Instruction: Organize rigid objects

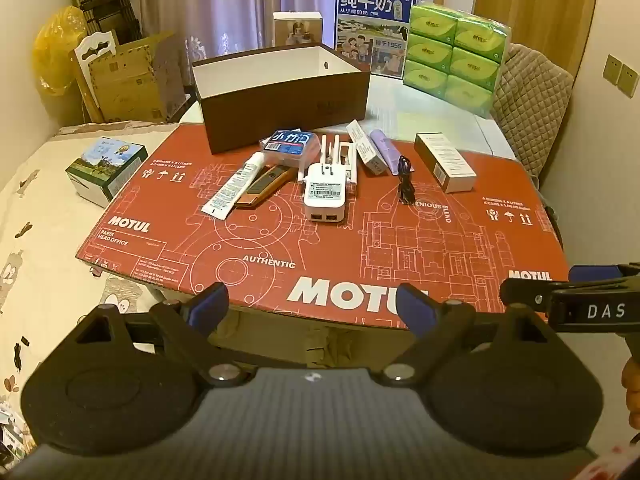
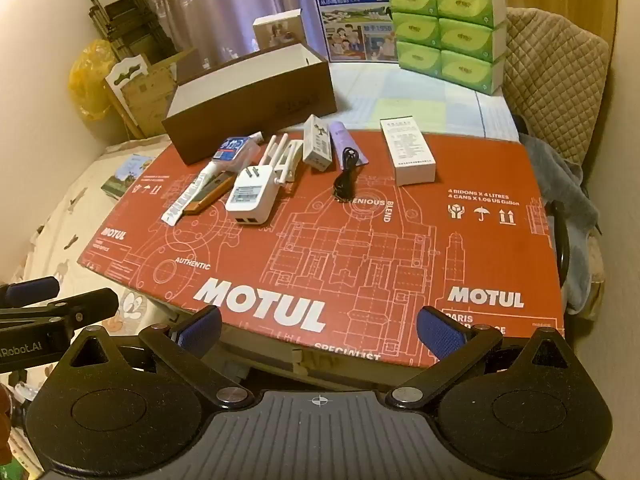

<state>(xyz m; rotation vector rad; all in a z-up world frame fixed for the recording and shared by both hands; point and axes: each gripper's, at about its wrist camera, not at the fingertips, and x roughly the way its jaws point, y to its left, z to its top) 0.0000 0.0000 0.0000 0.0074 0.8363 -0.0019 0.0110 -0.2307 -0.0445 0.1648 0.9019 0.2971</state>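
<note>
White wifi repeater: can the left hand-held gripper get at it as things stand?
Probably yes. The left hand-held gripper is open and empty, with bare red cardboard between it and the white wifi repeater. The utility knife lies close on one side, so grasping may be tight.

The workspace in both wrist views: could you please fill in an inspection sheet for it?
Surface: red printed cardboard sheet laid flat over a table.
Job's things: open brown box, inside looks empty; in front of it white tube, utility knife, blue-labelled case, white plug-in repeater, purple tube, two small cartons.
Clutter: nothing seen.
Grippers: left gripper and right gripper open, empty, short of the sheet.
Cables: coiled black cable.
Surroundings: milk carton, green tissue packs, curtain, quilted chair.
</note>
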